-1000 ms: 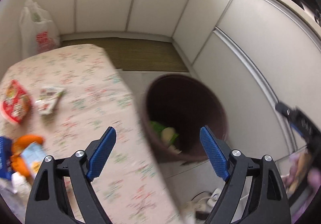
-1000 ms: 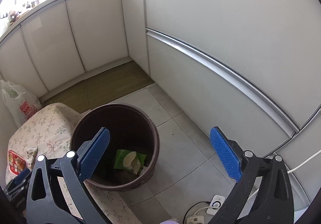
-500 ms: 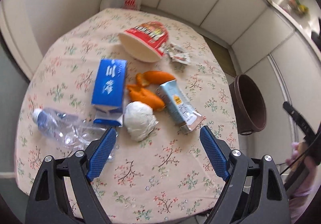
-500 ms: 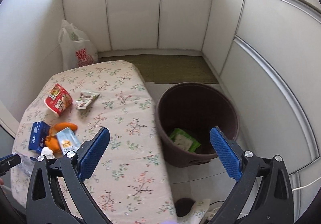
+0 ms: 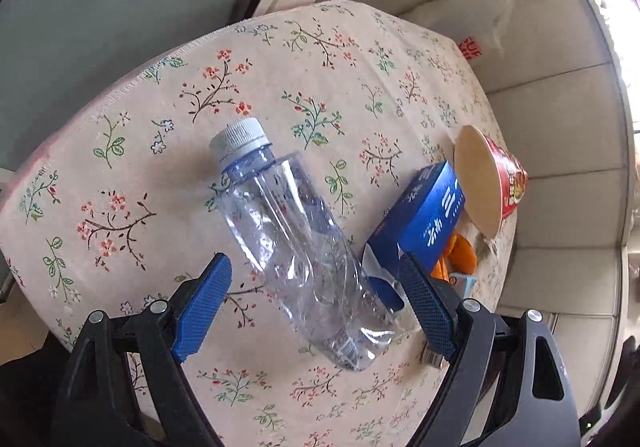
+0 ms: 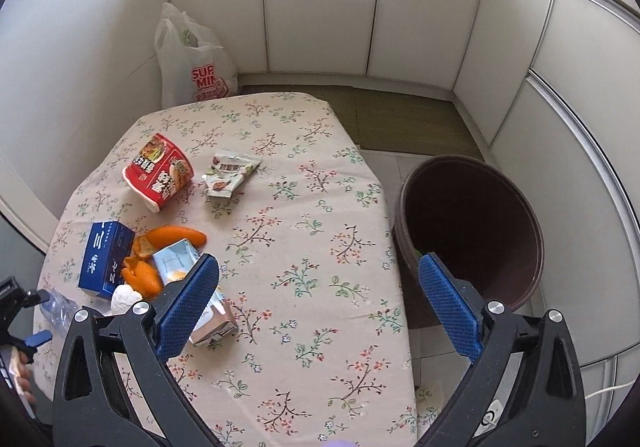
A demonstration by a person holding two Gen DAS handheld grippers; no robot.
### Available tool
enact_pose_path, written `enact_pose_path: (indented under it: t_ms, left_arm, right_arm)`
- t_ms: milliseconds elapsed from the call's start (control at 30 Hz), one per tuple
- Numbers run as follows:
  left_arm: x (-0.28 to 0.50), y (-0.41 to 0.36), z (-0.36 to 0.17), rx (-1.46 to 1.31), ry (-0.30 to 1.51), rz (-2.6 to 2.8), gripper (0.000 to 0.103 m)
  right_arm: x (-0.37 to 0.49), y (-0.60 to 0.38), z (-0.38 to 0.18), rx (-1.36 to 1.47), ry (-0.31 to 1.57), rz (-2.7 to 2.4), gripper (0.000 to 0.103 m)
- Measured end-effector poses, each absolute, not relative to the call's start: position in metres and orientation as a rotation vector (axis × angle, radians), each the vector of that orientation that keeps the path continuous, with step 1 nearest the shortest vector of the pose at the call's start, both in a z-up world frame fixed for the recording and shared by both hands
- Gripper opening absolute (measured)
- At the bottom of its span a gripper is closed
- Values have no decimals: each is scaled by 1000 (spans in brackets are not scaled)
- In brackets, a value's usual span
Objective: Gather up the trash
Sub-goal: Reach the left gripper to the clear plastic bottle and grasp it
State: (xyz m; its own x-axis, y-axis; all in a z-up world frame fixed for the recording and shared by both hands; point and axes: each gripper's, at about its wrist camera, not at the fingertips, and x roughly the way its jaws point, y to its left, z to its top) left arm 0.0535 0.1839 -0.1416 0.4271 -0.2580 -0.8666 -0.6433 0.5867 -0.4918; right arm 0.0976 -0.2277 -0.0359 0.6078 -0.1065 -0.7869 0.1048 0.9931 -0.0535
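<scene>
Reach step: left tool (image 5: 316, 301), spread wide, straddles the bottle (image 5: 292, 243) at frame centre; next, close. Right tool (image 6: 320, 305) wide, empty above tabletop (image 6: 320, 231).

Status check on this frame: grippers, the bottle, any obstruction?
Left gripper open, straddling the plastic bottle, not closed. Right gripper open, empty, above the table. Blue box crowds the bottle's base.
</scene>
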Motion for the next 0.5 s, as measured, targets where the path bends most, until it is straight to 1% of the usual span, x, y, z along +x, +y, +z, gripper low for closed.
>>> enact_pose_path:
  t_ms: [100,267,300,367,400,433,500]
  left_arm:
    - [61,186,-147,-984,1134,318,83]
    - [65,189,-180,-1071,1206,350,83]
    - [65,188,-177,-1055,1192,354,83]
    - [69,185,-173,-1014,1179,343,77]
    - [70,183,-173,-1002,1182,331,64]
    - [71,182,-173,-996,1188,313,56]
    - [72,182,-174,-991,1190,287,53]
  right_arm:
    - [99,-217,-40,-27,926,-103,96]
    - [102,-208,-48,-51,951,-106,96]
    - [102,-207,-50,-55,957,-104,96]
    - [103,-203,-53,-67,967,-97,96]
    - [103,-201,-54,-72,972,-92,96]
    - [104,-198,-56,-79,976,-86,96]
    - [105,-193,-58,-96,984,-74,96]
